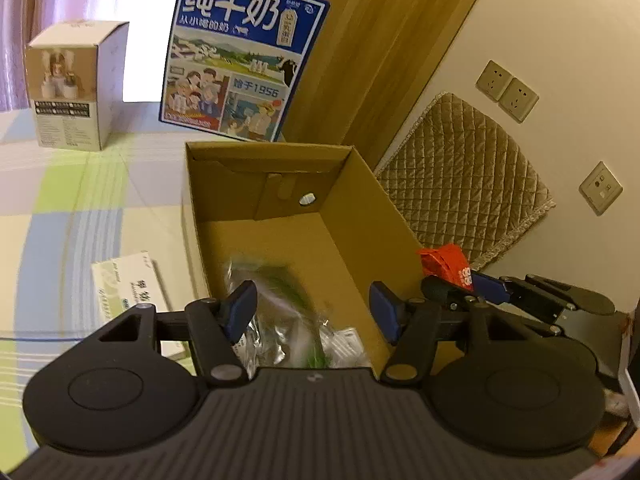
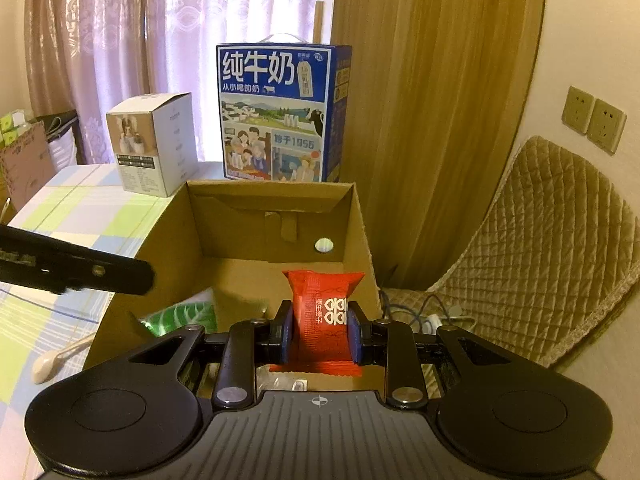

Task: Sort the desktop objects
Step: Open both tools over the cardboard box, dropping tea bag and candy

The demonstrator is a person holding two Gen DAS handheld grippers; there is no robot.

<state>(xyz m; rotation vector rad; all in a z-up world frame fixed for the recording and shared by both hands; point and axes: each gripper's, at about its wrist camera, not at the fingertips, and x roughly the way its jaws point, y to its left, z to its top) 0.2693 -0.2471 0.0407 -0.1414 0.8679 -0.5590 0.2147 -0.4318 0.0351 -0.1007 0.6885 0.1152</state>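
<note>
Over an open brown cardboard box [image 2: 276, 220], the right gripper [image 2: 319, 330] pinches a red crinkled snack packet [image 2: 324, 320], while the left gripper [image 1: 314, 306] gapes, empty, above a clear green-printed plastic bag [image 1: 280, 312].

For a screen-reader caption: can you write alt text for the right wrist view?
The right gripper pinches a red snack packet upright over an open cardboard box. A green-and-white packet lies inside; a blue milk carton stands behind.

Sheer curtains [image 2: 120, 40], wood panel [image 2: 420, 100], wall sockets [image 2: 594, 122]
</note>
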